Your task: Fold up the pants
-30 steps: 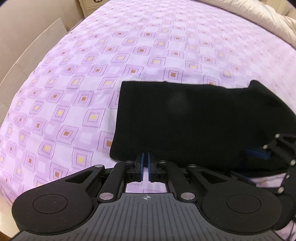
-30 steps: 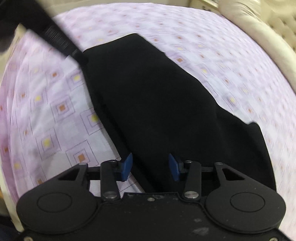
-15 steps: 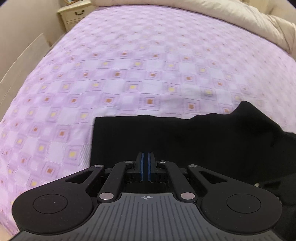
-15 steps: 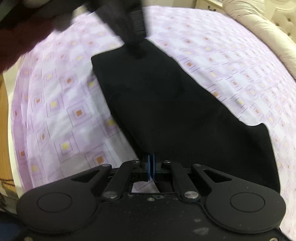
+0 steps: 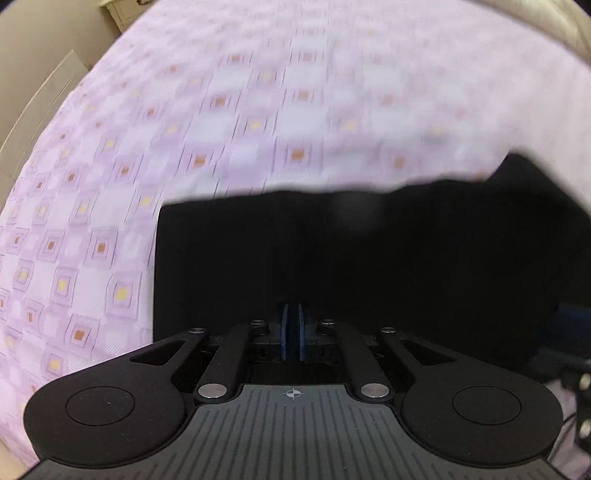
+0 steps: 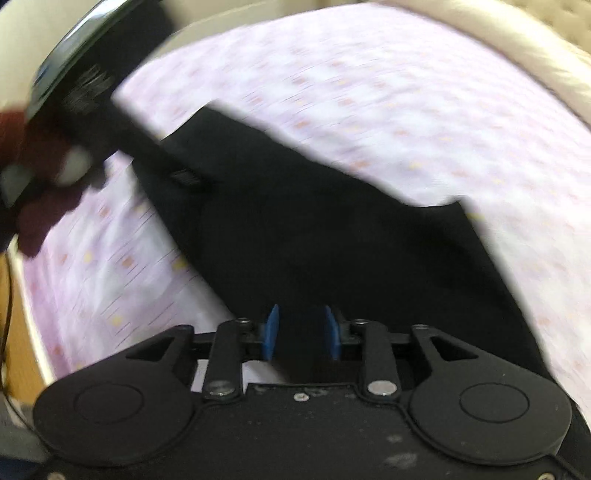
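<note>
The black pants [image 5: 369, 258] lie folded on the purple patterned bedsheet [image 5: 258, 110]. My left gripper [image 5: 291, 332] is shut over the near edge of the pants; whether cloth is pinched between its blue pads is hidden. In the right wrist view the pants [image 6: 332, 240] stretch away to the upper left. My right gripper [image 6: 301, 336] is part open, blue fingers apart with the cloth's near edge between them. The left gripper's body [image 6: 92, 92] shows blurred at the upper left, above the far end of the pants. Both views are motion-blurred.
A cream duvet [image 6: 517, 55] lies along the far side of the bed. A pale nightstand [image 5: 122, 11] stands beyond the bed's far left corner. The bed's wooden edge [image 6: 22, 295] runs down the left in the right wrist view.
My right gripper shut on the pants edge half a second ago and has now opened again. The left gripper stayed shut and moved forward over the pants.
</note>
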Demonstrator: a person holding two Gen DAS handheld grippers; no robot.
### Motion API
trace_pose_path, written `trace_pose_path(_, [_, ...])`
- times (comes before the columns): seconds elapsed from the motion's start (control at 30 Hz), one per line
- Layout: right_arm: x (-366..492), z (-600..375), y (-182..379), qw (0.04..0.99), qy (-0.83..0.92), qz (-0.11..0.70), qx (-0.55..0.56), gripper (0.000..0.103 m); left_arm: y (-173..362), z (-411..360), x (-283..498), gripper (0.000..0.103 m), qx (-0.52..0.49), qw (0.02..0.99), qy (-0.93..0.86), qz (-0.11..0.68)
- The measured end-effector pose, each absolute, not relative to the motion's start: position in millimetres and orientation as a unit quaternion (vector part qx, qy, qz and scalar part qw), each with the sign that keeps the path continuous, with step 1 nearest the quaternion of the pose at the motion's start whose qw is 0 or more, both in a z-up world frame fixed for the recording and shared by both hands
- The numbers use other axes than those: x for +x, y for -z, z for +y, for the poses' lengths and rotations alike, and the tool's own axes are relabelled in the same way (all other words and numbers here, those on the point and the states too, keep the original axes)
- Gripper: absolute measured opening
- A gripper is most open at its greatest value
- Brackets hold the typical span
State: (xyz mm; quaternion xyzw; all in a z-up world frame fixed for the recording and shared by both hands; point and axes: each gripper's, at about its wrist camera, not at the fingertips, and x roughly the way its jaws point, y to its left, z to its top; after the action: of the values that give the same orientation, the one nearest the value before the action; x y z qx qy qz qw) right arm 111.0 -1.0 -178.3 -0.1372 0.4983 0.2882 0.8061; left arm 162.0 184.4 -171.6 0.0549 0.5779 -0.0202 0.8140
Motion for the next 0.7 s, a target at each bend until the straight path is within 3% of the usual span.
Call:
trace_pose_path(0.2, [153,-49,150,0.858,-0.202,0.462,-0.103,0.052,154,141,184,0.007,0.029,0.830,0.064,0.553])
trace_pose_path(0.4, [196,-67,151,0.878,-0.175,0.435,-0.098,0.057,172,111,199,0.007,0.004,0.818,0.085,0.568])
trace_pose_path(0.5, [216,-66,164,0.858,-0.197,0.465,-0.096,0.059,198,108,193,0.006,0.007,0.795,0.074,0.602])
trace_pose_path(0.7, [243,-61,194,0.814,-0.250,0.521,-0.057,0.059,199,116,177,0.006,-0.002,0.808,0.084,0.583])
